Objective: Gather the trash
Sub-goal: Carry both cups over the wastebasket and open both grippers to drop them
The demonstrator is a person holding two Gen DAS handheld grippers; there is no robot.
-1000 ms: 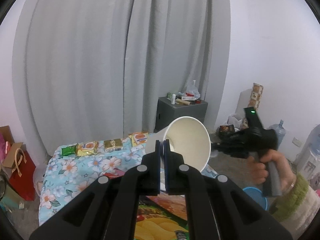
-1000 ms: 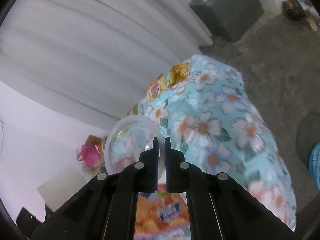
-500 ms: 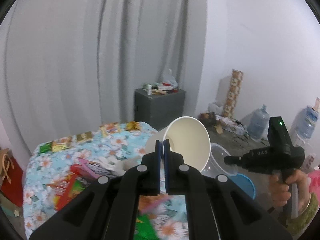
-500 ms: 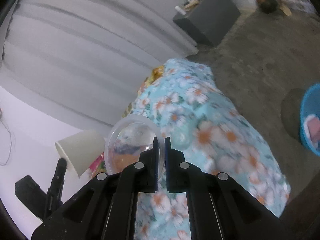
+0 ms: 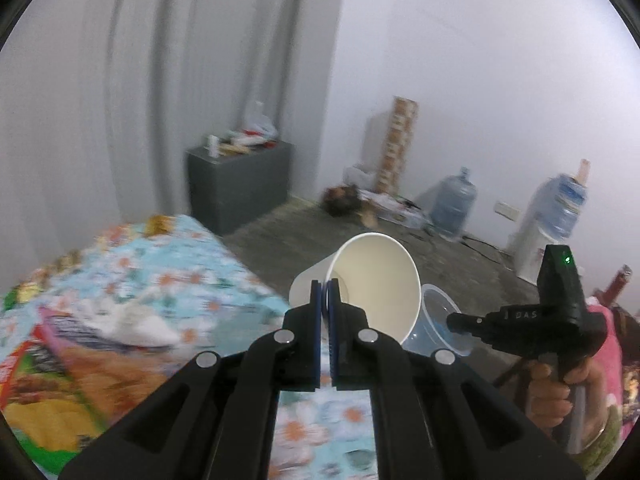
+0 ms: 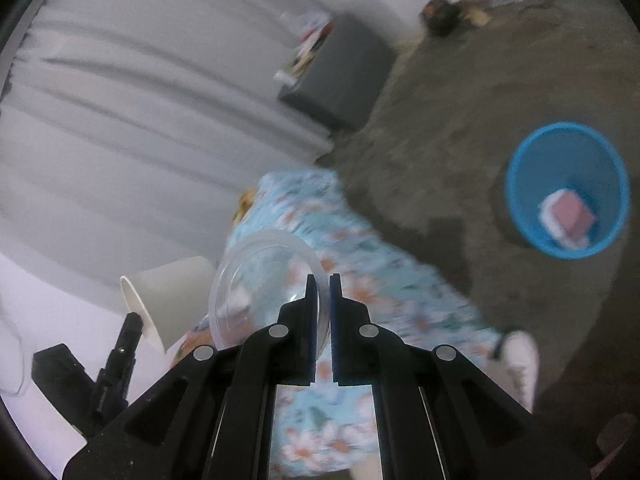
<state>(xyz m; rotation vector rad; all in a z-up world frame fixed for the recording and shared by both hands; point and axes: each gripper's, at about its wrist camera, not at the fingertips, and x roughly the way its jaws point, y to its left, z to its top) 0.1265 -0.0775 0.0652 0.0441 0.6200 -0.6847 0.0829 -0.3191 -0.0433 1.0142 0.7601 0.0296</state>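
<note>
Above the near edge of the table draped in a light-blue cloth printed with orange-and-white flowers [image 5: 208, 264], the left gripper [image 5: 325, 292] has its black jaws pinched tight on the rim of a white paper cup [image 5: 376, 280], which lies tilted on its side with its mouth turned toward the camera. Just to the right of that table, off its corner, the right gripper [image 6: 323, 286] is closed the same way on the rim of a clear plastic cup [image 6: 260, 280] — thin, see-through, also tipped sideways — and in the left wrist view this cup [image 5: 438, 324] sits just beside the paper one, a person's hand [image 5: 554, 392] gripping the black handle behind it. On the table itself lie colourful snack packets [image 5: 44, 364] and something white and crumpled, blurred. On the bare grey floor to the right of the table, well apart from it, stands a round blue plastic bin [image 6: 566, 188] with a pinkish-red scrap and white paper inside. Beyond the table's far end a dark grey cabinet [image 5: 238, 184] stands against the pale curtain — clutter on top.
</note>
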